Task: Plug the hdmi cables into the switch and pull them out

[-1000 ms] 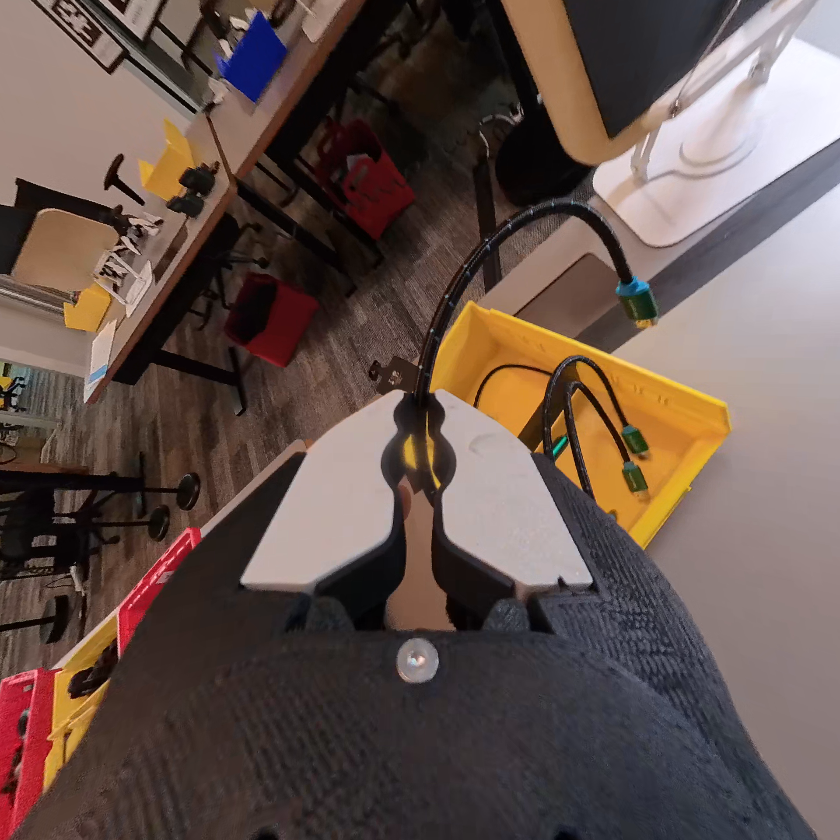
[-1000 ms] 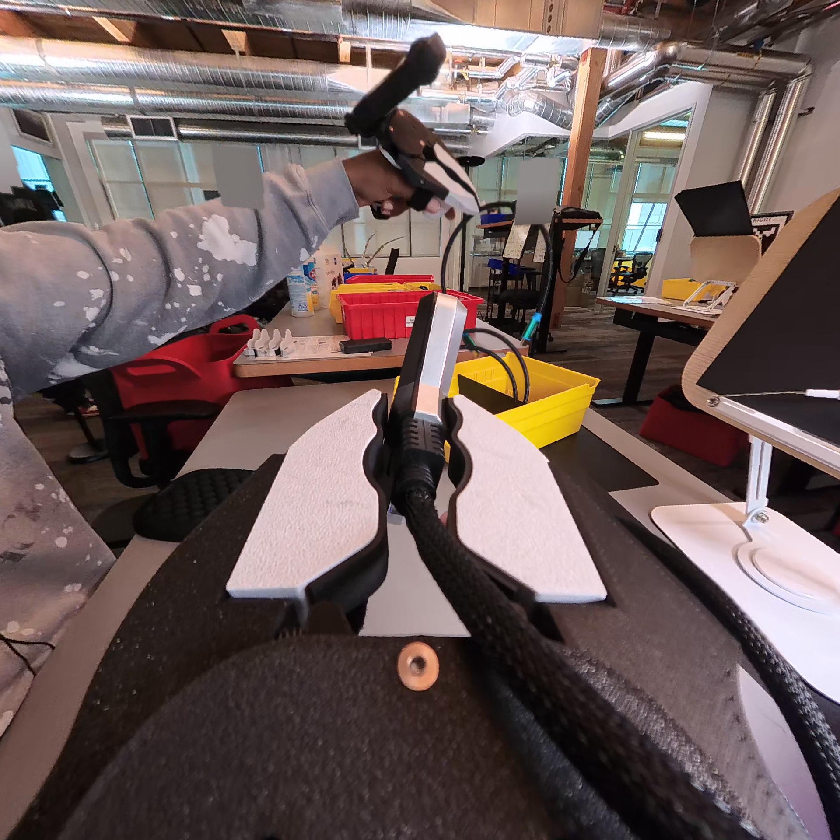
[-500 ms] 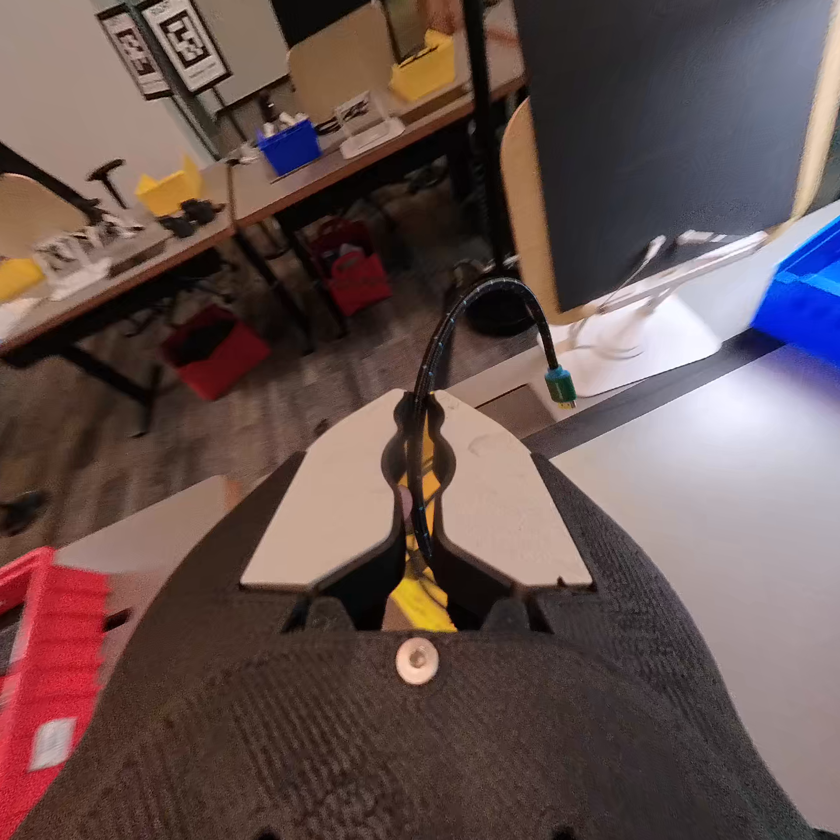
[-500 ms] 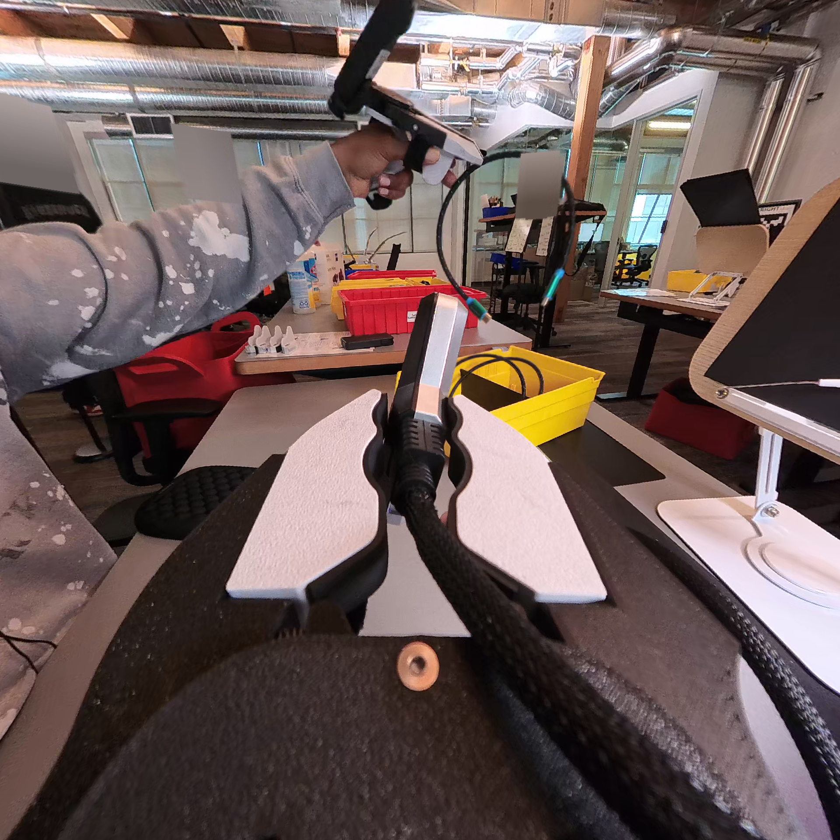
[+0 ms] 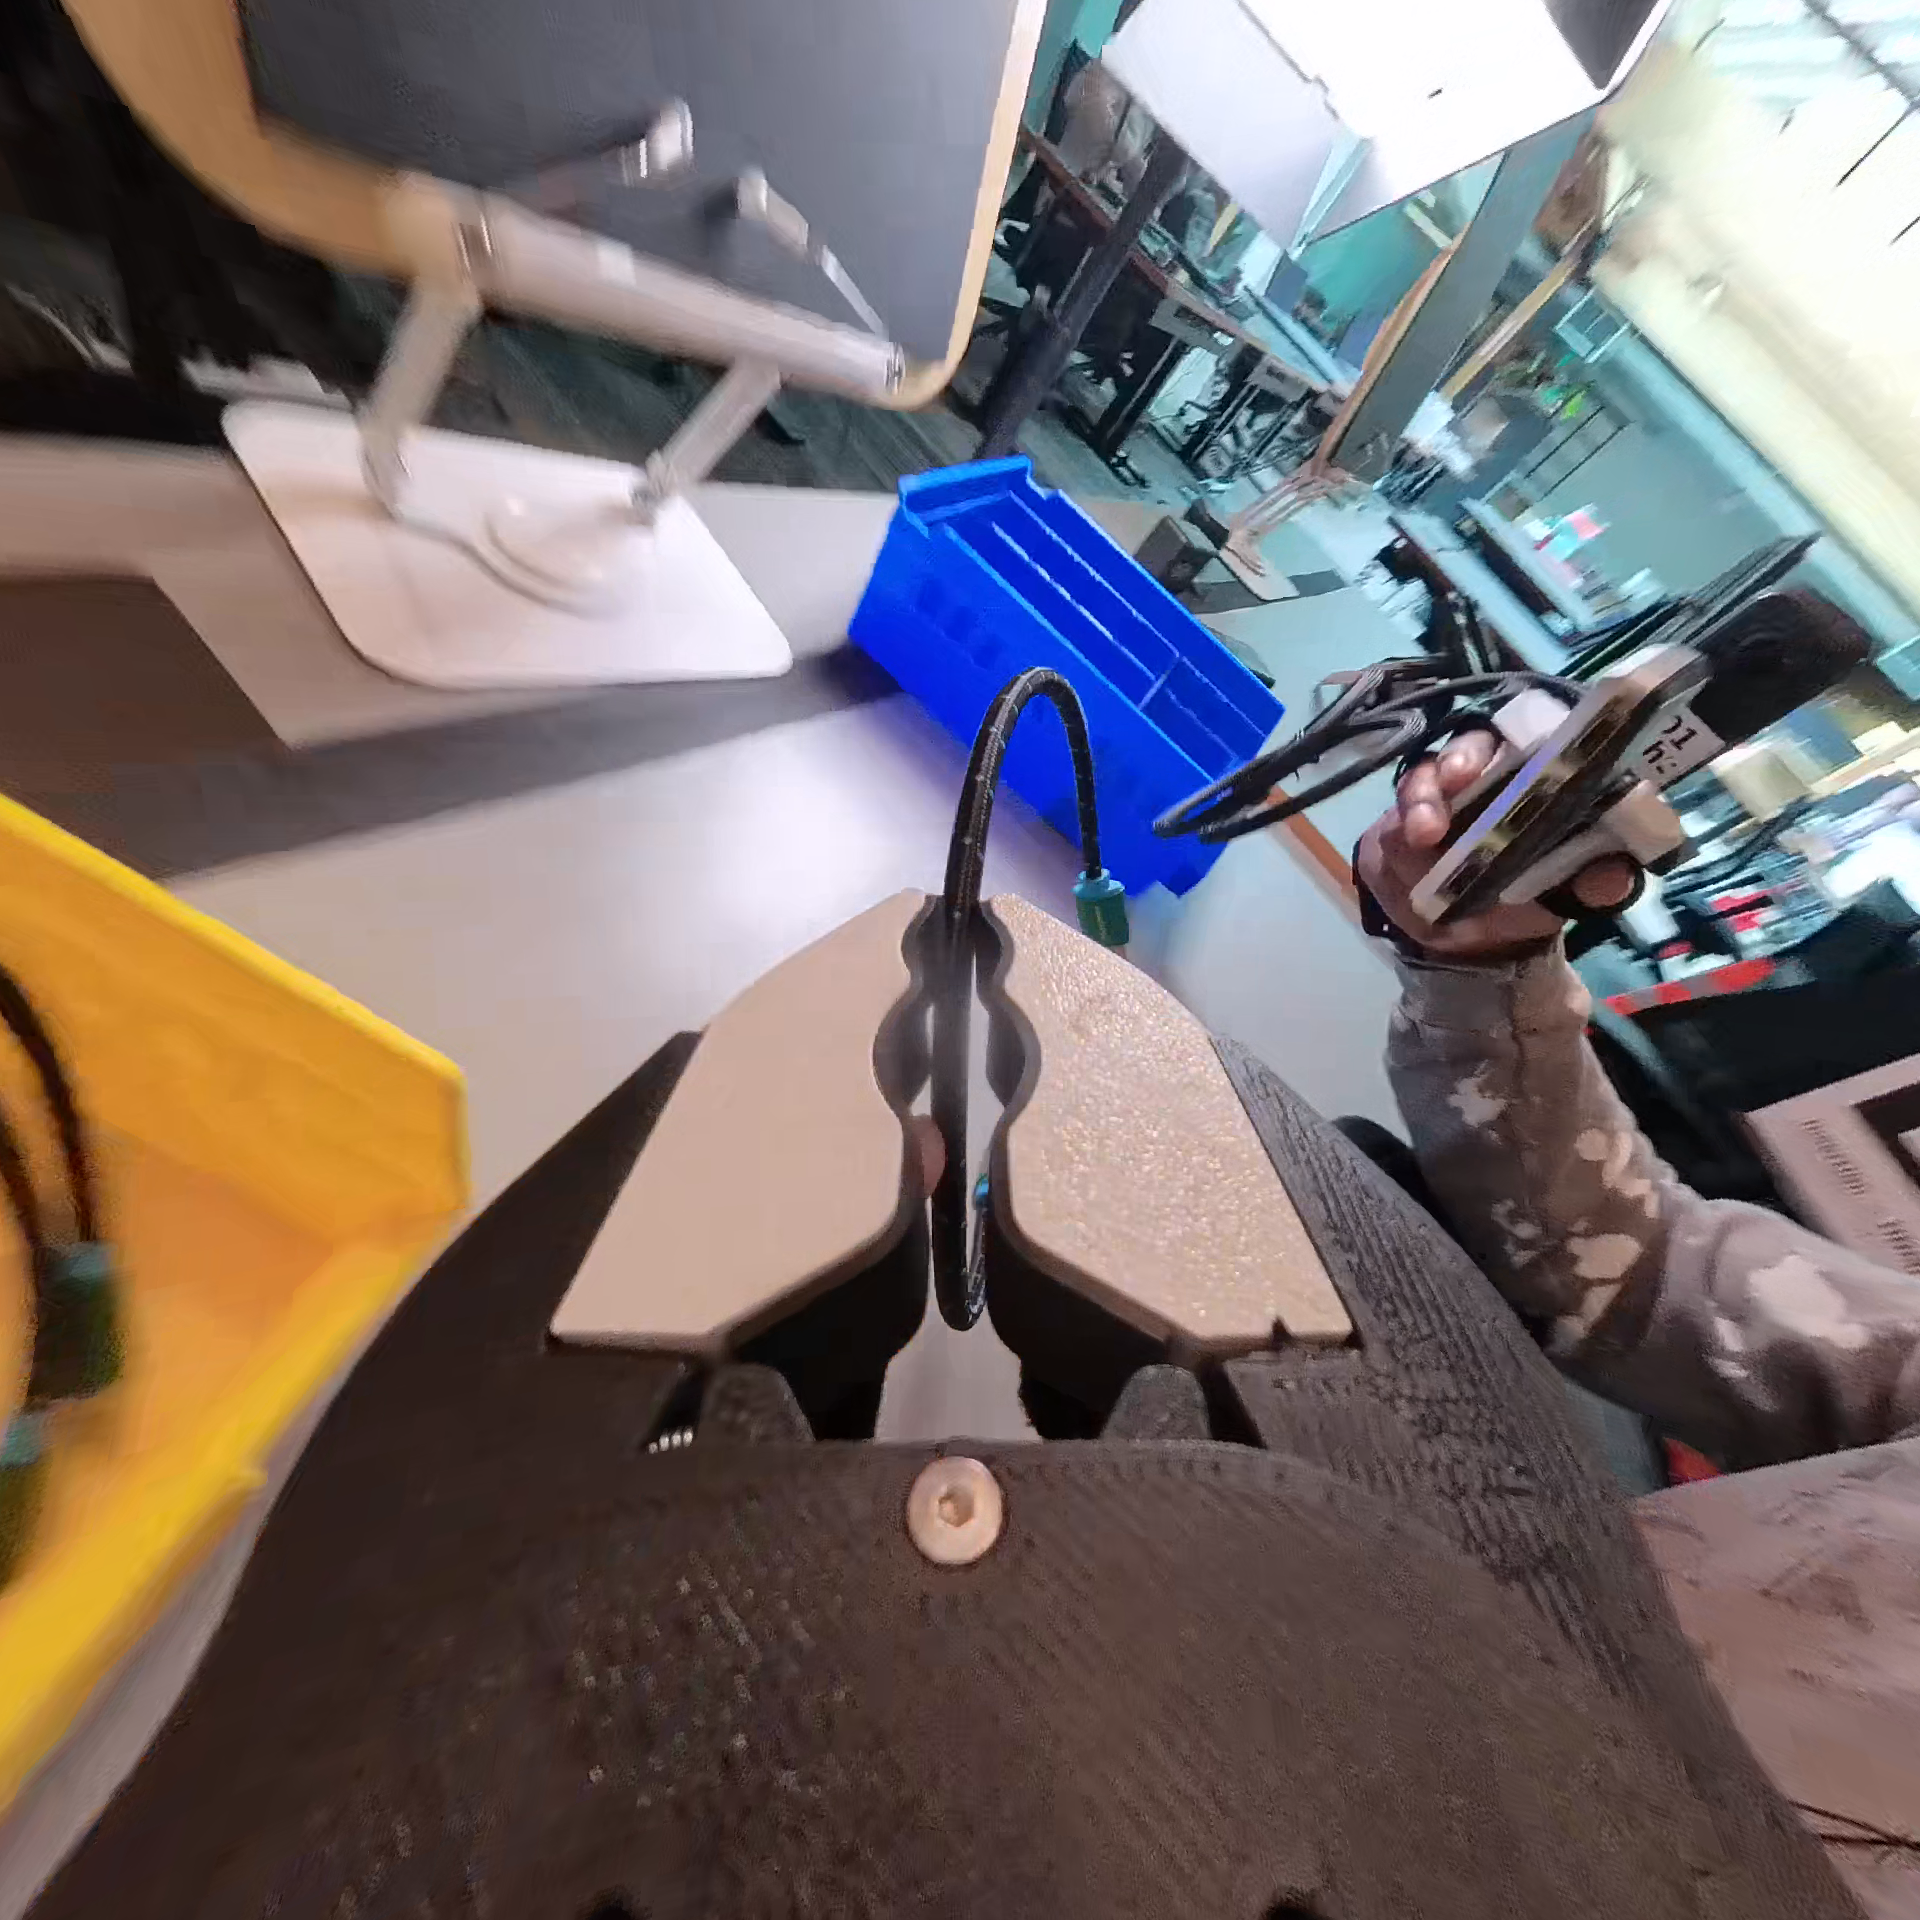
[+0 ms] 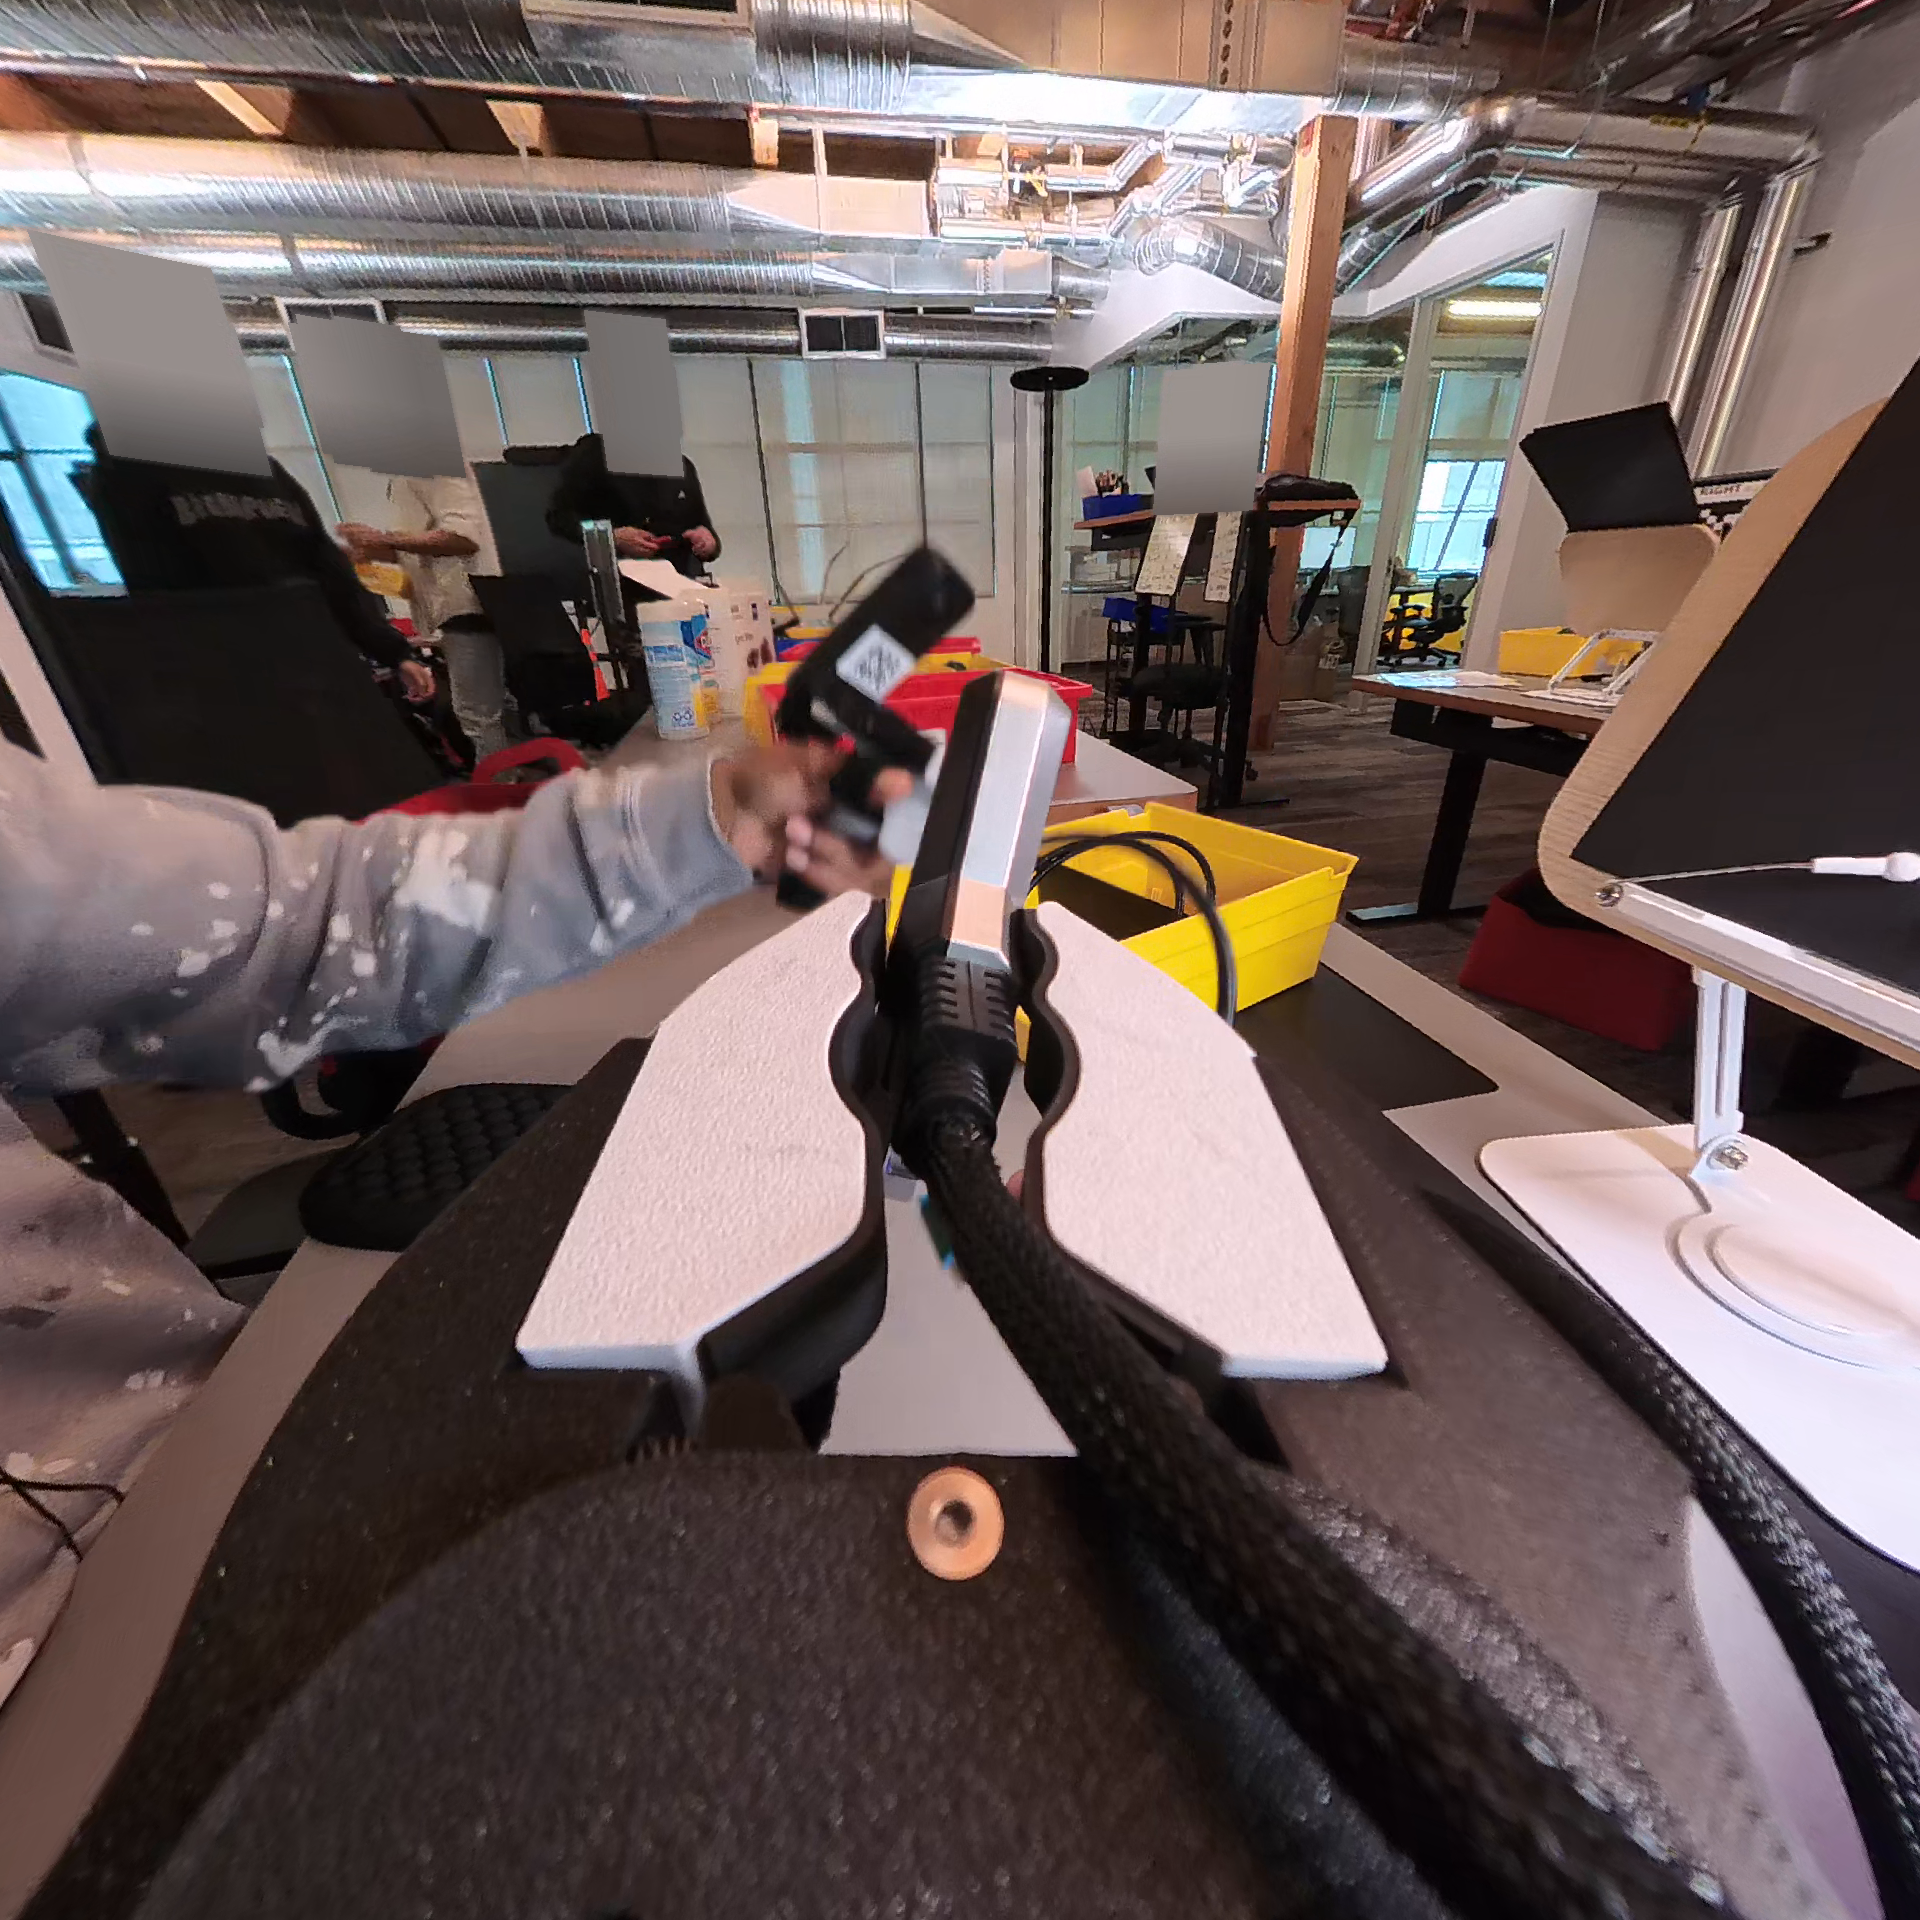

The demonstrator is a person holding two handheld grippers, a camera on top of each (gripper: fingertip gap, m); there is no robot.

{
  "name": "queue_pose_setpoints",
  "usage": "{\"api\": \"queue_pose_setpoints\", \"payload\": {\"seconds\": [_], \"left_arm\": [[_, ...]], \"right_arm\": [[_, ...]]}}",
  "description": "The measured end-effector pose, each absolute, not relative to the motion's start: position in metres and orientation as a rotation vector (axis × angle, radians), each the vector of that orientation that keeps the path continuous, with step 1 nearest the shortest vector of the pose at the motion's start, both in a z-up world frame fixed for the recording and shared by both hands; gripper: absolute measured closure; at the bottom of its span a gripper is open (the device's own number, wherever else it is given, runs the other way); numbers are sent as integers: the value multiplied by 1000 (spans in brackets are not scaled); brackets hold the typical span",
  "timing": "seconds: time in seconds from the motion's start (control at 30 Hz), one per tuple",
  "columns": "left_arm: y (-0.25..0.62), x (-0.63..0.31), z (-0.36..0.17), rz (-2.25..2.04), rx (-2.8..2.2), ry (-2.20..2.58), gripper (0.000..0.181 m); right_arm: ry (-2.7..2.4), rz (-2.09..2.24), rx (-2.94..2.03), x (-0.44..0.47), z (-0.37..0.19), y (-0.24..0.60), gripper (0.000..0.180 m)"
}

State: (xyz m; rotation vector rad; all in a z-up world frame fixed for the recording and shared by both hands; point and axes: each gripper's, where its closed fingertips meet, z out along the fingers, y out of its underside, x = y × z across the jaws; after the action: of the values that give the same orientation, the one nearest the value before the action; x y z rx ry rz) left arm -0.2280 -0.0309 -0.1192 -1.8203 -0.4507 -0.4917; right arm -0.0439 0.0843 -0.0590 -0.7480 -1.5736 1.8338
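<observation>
A: Left wrist view: the left gripper [image 5: 958,914] pinches a braided HDMI cable [image 5: 1023,727], its green plug [image 5: 1099,906] dangling above the worktop by the blue bin [image 5: 1049,634].

B: Right wrist view: the right gripper [image 6: 951,920] clamps the switch [image 6: 1000,800] upright. The person should regrip nearer the plug before aligning.

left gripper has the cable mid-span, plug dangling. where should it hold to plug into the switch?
Regrip on the green plug shell, from the sides, pads on its flats, metal tip left free. The left gripper now pinches the braided cable well behind the plug; the cable arches over and the plug hangs downward, so it would likely flex away when pushed at the switch.
</observation>
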Motion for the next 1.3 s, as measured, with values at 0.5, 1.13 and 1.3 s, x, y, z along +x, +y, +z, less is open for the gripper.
{"api": "queue_pose_setpoints", "payload": {"seconds": [0.5, 1.13, 1.3], "left_arm": [[-47, -218, -248, -215, -2020, -536, 180], [14, -101, -168, -447, -1757, 5, 146], [31, -80, -158, -610, -1715, 70, 151]], "right_arm": [[-1615, 1828, -801, -54, -78, 83, 156], [-1741, 1905, -824, -71, -127, 46, 156], [-1704, 1972, -872, -71, -128, 47, 156]]}}
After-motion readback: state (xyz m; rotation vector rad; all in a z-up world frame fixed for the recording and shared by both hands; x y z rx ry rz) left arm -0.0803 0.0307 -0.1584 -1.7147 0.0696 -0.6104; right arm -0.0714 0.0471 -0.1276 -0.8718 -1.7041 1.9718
